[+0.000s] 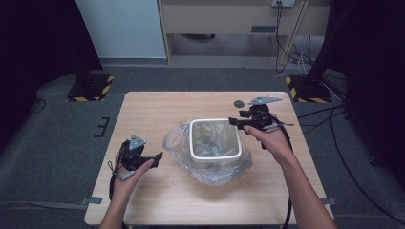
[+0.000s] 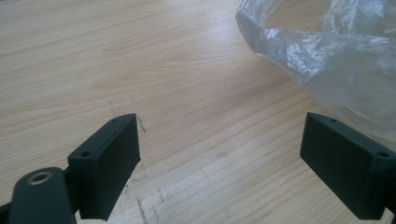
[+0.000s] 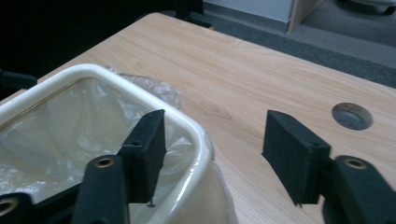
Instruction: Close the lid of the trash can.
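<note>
High view: a white bin (image 1: 215,138) at table centre is seen lined with a clear plastic bag (image 1: 177,141), its surplus still loose outside. Right gripper (image 1: 237,121), spread, straddles the rim's 2 o'clock corner; left gripper (image 1: 157,157), spread, waits at 8 o'clock.

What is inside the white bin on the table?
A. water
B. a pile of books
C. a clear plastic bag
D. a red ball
C: a crinkly clear plastic bag lines the inside of the white square plastic bin and spills out around its base on the light wooden table.
</note>
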Demonstrator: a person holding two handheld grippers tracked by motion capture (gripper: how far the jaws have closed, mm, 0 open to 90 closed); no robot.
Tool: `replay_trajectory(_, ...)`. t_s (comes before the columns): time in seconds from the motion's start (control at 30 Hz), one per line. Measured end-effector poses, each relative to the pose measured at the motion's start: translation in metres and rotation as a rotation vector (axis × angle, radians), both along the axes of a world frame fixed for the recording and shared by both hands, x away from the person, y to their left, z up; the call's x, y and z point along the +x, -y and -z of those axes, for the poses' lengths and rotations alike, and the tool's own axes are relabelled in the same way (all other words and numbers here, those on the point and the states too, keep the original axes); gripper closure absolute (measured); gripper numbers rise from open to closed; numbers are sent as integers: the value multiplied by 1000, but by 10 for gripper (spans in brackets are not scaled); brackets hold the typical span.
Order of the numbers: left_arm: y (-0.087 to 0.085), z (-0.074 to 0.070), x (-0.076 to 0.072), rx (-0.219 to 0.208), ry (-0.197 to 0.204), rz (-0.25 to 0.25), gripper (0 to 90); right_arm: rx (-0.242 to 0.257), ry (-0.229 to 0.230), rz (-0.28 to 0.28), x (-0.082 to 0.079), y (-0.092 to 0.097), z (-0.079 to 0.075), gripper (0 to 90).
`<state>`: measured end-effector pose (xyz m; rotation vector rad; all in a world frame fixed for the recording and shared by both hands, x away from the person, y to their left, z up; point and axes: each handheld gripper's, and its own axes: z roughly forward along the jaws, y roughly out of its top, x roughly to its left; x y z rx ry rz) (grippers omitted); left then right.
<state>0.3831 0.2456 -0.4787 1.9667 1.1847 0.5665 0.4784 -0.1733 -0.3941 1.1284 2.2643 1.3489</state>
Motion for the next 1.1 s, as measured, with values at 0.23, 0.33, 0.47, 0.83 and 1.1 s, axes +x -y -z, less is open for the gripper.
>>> replay_trajectory(0.23,-2,1,1,0,-4,-7,112,31,46,84,-3,16,-4,190)
replay_trajectory(0.33,-3,1,2,5,-9,-8,112,44,52,120,-4,27,-1,159)
replay_trajectory(0.47,-2,3,3,11,-15,-8,110,55,61,158,-5,39,5,114)
replay_trajectory(0.83,3,11,11,65,-44,-3,105,29,13,268,-6,73,41,94)
replay_trajectory(1.1,7,20,20,79,-72,-9,103,-26,-38,317,-7,84,65,91)
